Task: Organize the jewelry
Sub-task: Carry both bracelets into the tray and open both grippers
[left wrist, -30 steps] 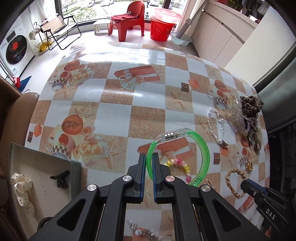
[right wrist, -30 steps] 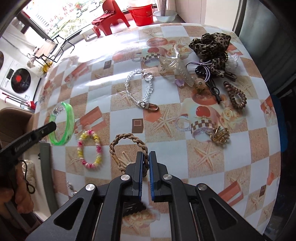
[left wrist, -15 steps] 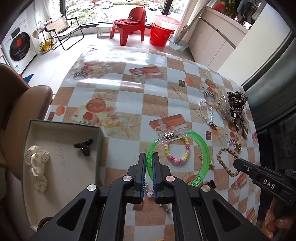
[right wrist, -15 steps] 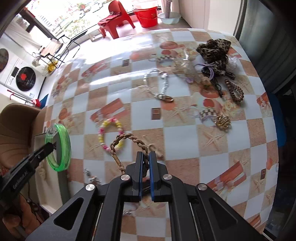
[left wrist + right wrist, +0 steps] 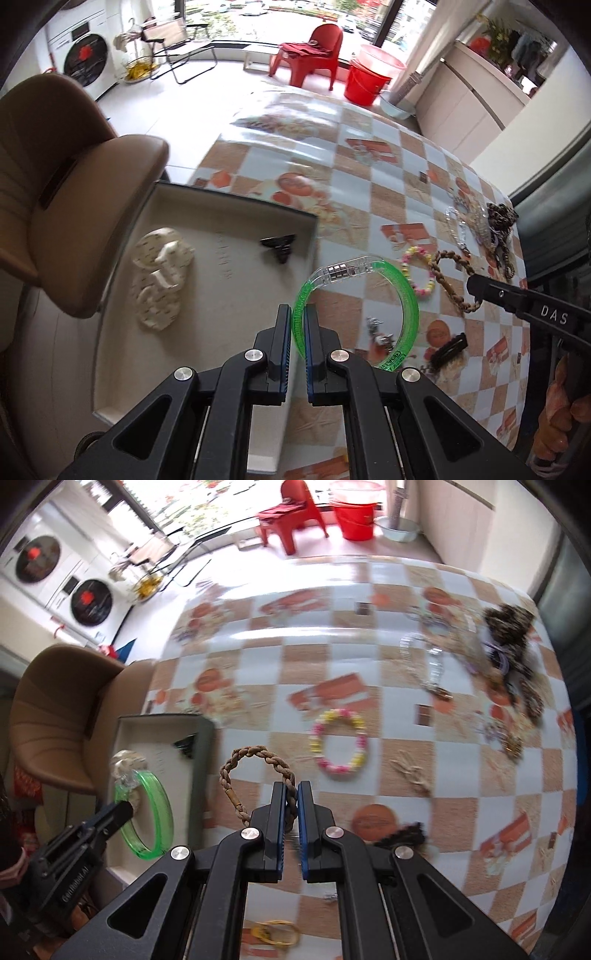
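Left gripper (image 5: 298, 325): jaws closed tight on the rim of a green bangle (image 5: 408, 299), which hangs clear above the edge of the tray (image 5: 236, 206). Bangle: translucent green plastic hoop, one clear section holding small metal blocks (a printed label sits on its lower arc, lettering too small to read).

Right gripper (image 5: 291, 801): jaws closed on a braided cord bracelet (image 5: 251, 755), lifted off the tablecloth (image 5: 436, 797). Bracelet: brown plaited loop with a small barrel clasp on its left side.

Left wrist view only: the tray floor in full, pale, with a spotted cream fabric piece (image 5: 160, 275) lying at its left and a small black clip (image 5: 279, 245) near its far right corner; a black hair clip (image 5: 448, 349) and a small metal trinket on the cloth just right of the bangle. The right gripper enters at the right edge with the cord bracelet dangling from its tip, a hand partly seen behind it.

Right wrist view only: a yellow elastic (image 5: 275, 934) low on the cloth between the gripper's arms; the left gripper at lower left with the bangle held over the tray.

Both views: a pink-and-yellow bead bracelet (image 5: 340, 744) lying flat on the cloth near the middle; a heap of chains and a leopard-print scrunchie (image 5: 509, 622) at the far right edge.

Hard to make out: the heap is smeared by motion blur in the right wrist view, single pieces not separable. The tray's near corner is cut off behind the left gripper's body.
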